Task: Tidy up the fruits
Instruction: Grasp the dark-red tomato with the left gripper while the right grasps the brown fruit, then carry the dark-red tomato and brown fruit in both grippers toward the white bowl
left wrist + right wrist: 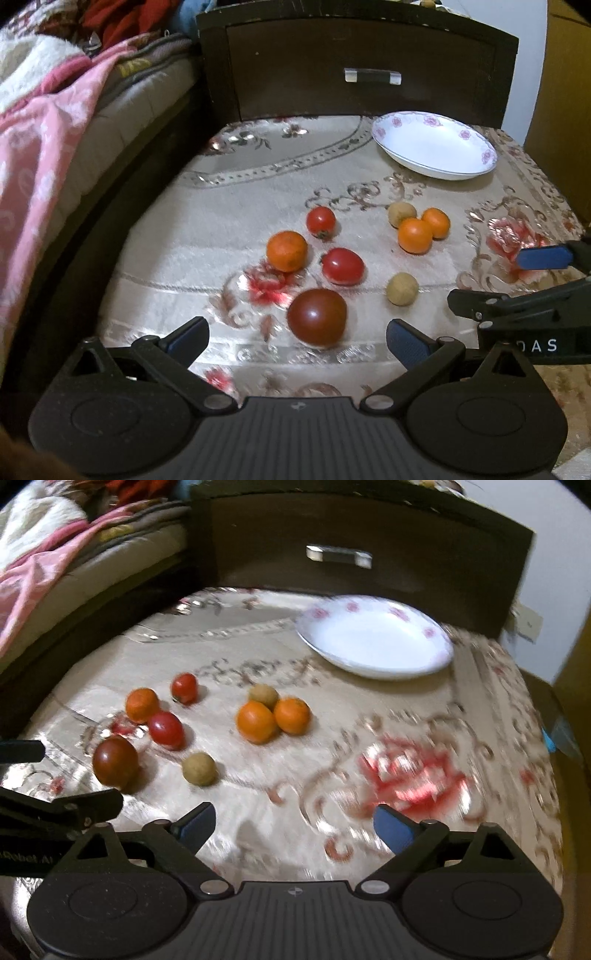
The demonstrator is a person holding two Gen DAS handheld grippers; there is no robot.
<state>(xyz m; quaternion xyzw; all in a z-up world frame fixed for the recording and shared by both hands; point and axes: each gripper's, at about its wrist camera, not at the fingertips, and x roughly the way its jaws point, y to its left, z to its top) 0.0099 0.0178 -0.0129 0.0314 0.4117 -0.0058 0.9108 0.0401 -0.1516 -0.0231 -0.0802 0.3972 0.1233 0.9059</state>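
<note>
Spread blue pads of the left gripper point(297, 341) frame a dark tomato point(317, 317) on the floral cloth point(177, 236) in the left view, while the right gripper point(294, 827) gapes over bare cloth in the right view, oranges point(256, 722) lying well short of the plate point(373, 638).

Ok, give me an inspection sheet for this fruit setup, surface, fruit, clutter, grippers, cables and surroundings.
Surface: floral cloth covers the table.
Job's things: white plate holds nothing; eight loose fruits on the cloth: a dark tomato, two red, three orange, two tan.
Clutter: nothing seen.
Grippers: left gripper open, dark tomato just ahead; right gripper open over bare cloth.
Cables: nothing seen.
Surroundings: dark drawer behind, pink blanket to the left.
</note>
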